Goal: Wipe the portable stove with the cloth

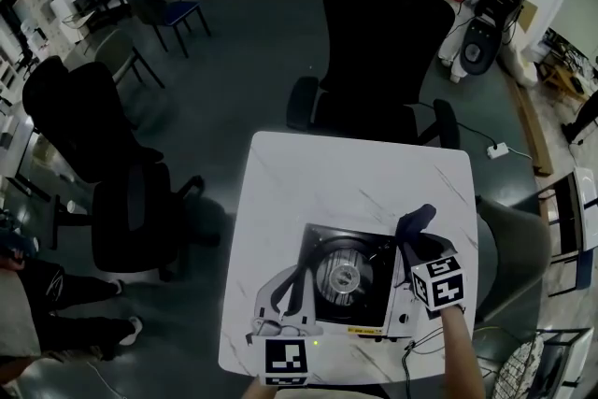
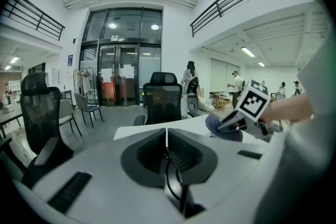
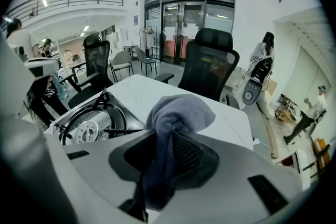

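Note:
The portable stove (image 1: 348,280) sits on the white table (image 1: 355,178) near its front edge, its round burner showing. My right gripper (image 1: 412,236) hovers over the stove's right side, shut on a grey-blue cloth (image 1: 418,220). In the right gripper view the cloth (image 3: 176,118) bulges out from between the jaws of the right gripper (image 3: 168,136), with the stove (image 3: 92,126) to its lower left. My left gripper (image 1: 299,274) lies at the stove's left edge. Seen in its own view, the left gripper (image 2: 166,132) is shut with nothing in it, while the cloth (image 2: 221,126) shows to the right.
A black office chair (image 1: 378,42) stands at the table's far side. More dark chairs (image 1: 93,145) are on the left, and a grey chair (image 1: 509,248) is at the right. A thin cable (image 1: 420,346) lies near the table's front right corner.

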